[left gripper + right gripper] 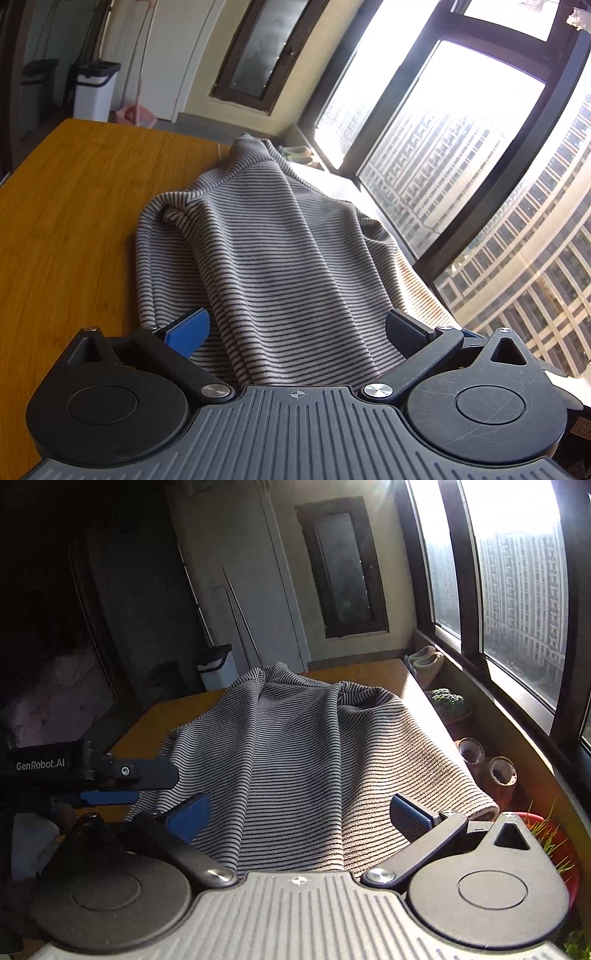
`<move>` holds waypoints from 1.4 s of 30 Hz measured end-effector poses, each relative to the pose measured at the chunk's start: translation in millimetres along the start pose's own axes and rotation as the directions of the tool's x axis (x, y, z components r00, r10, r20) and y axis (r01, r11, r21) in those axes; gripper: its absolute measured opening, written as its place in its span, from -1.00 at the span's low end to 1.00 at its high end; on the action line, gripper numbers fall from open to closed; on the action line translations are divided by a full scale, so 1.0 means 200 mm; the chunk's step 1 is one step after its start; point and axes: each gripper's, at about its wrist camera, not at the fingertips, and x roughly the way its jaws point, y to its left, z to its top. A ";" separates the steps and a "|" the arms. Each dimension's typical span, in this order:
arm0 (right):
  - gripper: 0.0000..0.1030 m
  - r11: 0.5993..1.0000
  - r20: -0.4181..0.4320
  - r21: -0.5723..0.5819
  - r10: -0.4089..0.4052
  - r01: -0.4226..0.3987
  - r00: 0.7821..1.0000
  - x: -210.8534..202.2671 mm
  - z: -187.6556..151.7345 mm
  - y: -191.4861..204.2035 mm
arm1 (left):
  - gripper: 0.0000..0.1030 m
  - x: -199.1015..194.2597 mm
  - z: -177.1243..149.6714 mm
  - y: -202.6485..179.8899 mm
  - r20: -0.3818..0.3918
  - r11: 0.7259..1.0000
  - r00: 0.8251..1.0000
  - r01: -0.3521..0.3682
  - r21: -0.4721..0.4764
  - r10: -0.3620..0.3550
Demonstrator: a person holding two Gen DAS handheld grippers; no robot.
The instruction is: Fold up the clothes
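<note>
Striped shirt (266, 236), one garment only, is lying bunched on the wooden tabletop (66, 206), its near edge running under both tool bodies and hidden there. Left tongs (295, 334) are standing wide open with the cloth lying between the blue pads, nothing pinched. Right tongs (299, 816) are likewise gaping, the shirt (295, 760) spreading between them; its right side is hanging over the tabletop (373, 672) edge by the window (517, 590). In the right wrist view the left tongs (110, 786) are poking in from the side, partly cut off. Two pots (487, 764) are sitting on the sill, beside one small plant (448, 699).
</note>
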 end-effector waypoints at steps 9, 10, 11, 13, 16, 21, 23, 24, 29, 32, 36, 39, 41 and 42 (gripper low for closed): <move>1.00 0.970 -0.143 0.235 0.102 -0.067 0.985 0.37 0.15 -0.10 | 1.00 0.14 0.02 0.13 -0.051 0.997 0.999 0.013 -0.077 -0.017; 1.00 0.963 -0.139 0.259 0.112 -0.073 0.984 0.37 0.12 -0.10 | 1.00 0.14 0.01 0.14 -0.056 0.997 0.998 0.023 -0.076 -0.028; 1.00 0.962 -0.107 0.262 0.114 -0.083 0.988 0.35 0.10 -0.10 | 1.00 0.14 0.01 0.15 -0.060 0.997 0.997 0.034 -0.075 -0.039; 1.00 0.961 -0.056 0.259 0.118 -0.099 0.991 0.33 0.05 -0.10 | 1.00 0.13 0.00 0.17 -0.058 0.995 0.997 0.054 -0.081 -0.058; 1.00 0.961 -0.035 0.242 0.146 -0.133 0.989 0.27 0.00 -0.09 | 1.00 0.10 -0.02 0.20 -0.048 0.992 0.995 0.081 -0.097 -0.086; 1.00 0.958 -0.097 0.199 0.231 -0.208 0.968 0.15 -0.06 -0.04 | 1.00 -0.02 -0.10 0.22 -0.081 0.988 0.990 0.103 -0.117 -0.113; 1.00 0.961 -0.113 0.159 0.248 -0.228 0.962 0.08 -0.11 0.01 | 1.00 -0.07 -0.14 0.23 -0.105 0.983 0.984 0.126 -0.134 -0.141; 1.00 0.961 -0.122 0.139 0.256 -0.238 0.959 0.04 -0.13 0.03 | 1.00 -0.10 -0.16 0.24 -0.117 0.980 0.981 0.140 -0.144 -0.157; 1.00 0.930 -0.140 0.184 0.346 -0.319 0.928 -0.09 -0.21 0.05 | 0.46 -0.22 -0.23 0.23 -0.123 0.993 0.988 0.087 -0.080 -0.097; 1.00 0.911 -0.130 0.214 0.385 -0.353 0.914 -0.15 -0.25 0.02 | -0.32 -0.23 -0.23 0.24 -0.114 0.999 0.993 0.038 -0.034 -0.042; 1.00 0.904 -0.120 0.223 0.397 -0.365 0.910 -0.19 -0.26 0.01 | -0.79 -0.25 -0.13 0.32 -0.072 0.997 0.997 0.015 -0.074 -0.021; 1.00 0.913 -0.130 0.206 0.383 -0.353 0.914 -0.19 -0.27 0.03 | -0.80 -0.37 0.02 0.32 0.081 0.997 0.994 -0.064 -0.045 0.068; 1.00 0.926 -0.140 0.158 0.364 -0.342 0.921 -0.20 -0.27 0.06 | -0.79 -0.43 0.12 0.33 0.185 0.989 0.971 -0.144 -0.043 0.150; 1.00 0.932 -0.143 0.134 0.355 -0.337 0.924 -0.20 -0.28 0.07 | -0.79 -0.46 0.18 0.34 0.231 0.980 0.952 -0.192 -0.056 0.199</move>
